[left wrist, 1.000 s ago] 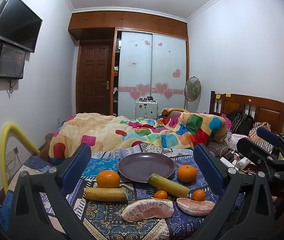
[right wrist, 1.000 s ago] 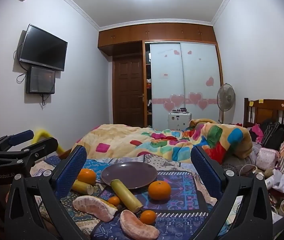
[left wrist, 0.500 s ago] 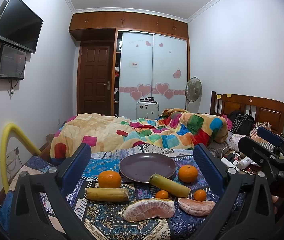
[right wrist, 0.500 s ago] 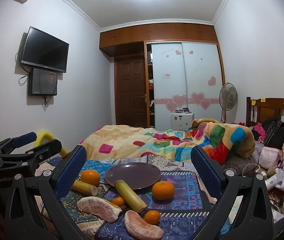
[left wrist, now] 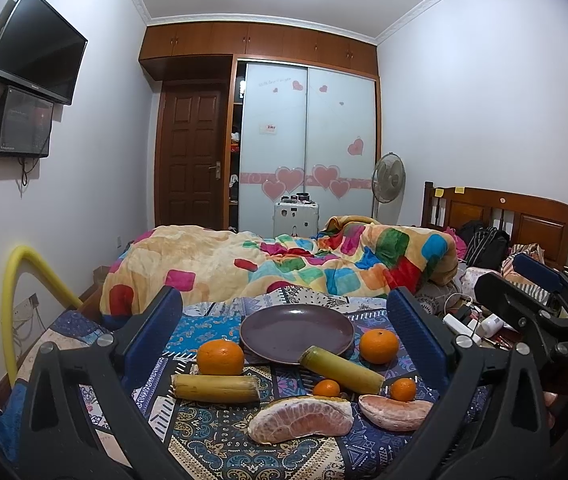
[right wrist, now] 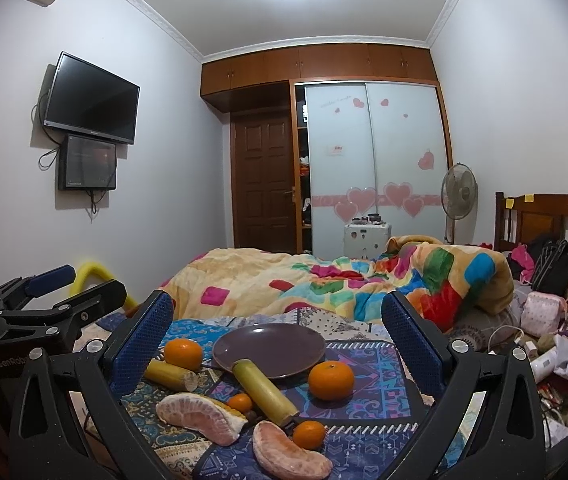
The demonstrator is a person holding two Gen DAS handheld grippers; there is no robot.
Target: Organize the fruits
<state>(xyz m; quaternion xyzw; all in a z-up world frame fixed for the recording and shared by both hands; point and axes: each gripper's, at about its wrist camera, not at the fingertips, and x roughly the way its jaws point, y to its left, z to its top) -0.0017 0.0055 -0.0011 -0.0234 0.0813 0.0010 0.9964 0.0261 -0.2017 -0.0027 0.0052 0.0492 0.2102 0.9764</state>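
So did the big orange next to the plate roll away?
No. The big orange has the same spot just right of the purple plate as before, with the same small gap between them.

Plate (left wrist: pixel 295 330) rim behind sugarcane stick (left wrist: pixel 341 368)

Left wrist view: looks forward and slightly down between the left gripper (left wrist: pixel 284 332) fingers, from low and close to the patterned cloth (left wrist: pixel 220 436), facing the wardrobe (left wrist: pixel 307 152) at the far end of the room.
Right wrist view: same heading, set a little to the right, equally low and near (the right gripper (right wrist: pixel 276 336) frames it).
Shared: plate (left wrist: pixel 296 334), fruit around it, quilt (left wrist: pixel 284 264), door (left wrist: pixel 192 160), television (left wrist: pixel 36 46).
Cross-sight: each view catches the other gripper at its edge.
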